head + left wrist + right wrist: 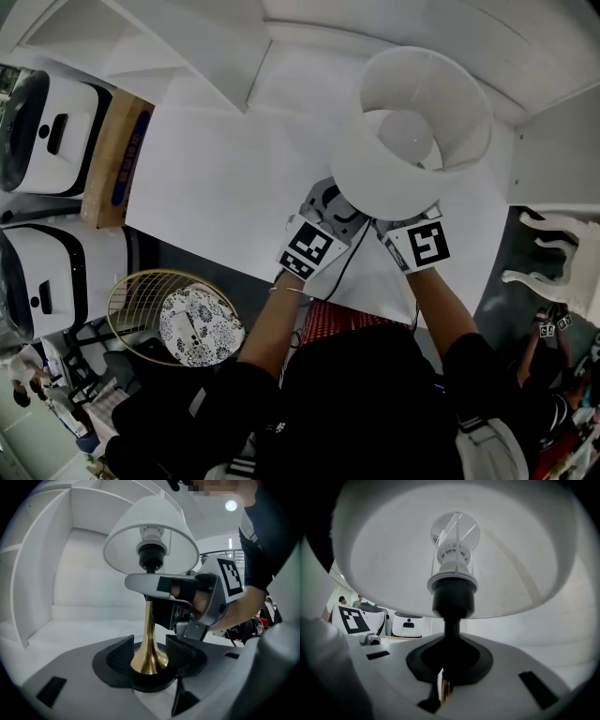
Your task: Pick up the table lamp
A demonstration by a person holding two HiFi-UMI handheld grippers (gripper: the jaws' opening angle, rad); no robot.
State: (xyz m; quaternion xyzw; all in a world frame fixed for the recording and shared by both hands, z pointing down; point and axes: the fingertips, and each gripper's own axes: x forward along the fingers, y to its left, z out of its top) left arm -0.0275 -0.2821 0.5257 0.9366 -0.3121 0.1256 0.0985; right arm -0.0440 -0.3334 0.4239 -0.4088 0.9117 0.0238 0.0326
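The table lamp has a white drum shade [412, 131] and a brass stem [149, 620] that flares into a foot. In the head view it hangs over the white table [216, 178], with both grippers under the shade. My right gripper [449, 670] is shut on the stem just below the black bulb socket [453, 599]; the left gripper view shows it gripping there [157, 587]. My left gripper [150, 654] is lower down and open, its two dark pads on either side of the brass foot. The lamp's base is hidden in the head view.
White shelving and wall panels [187, 37] rise behind the table. At the left stand white appliances [42, 131] and a cardboard box [112, 159]. A round gold wire basket [141, 300] sits below the table's near edge, and a white carved chair [553, 253] is at the right.
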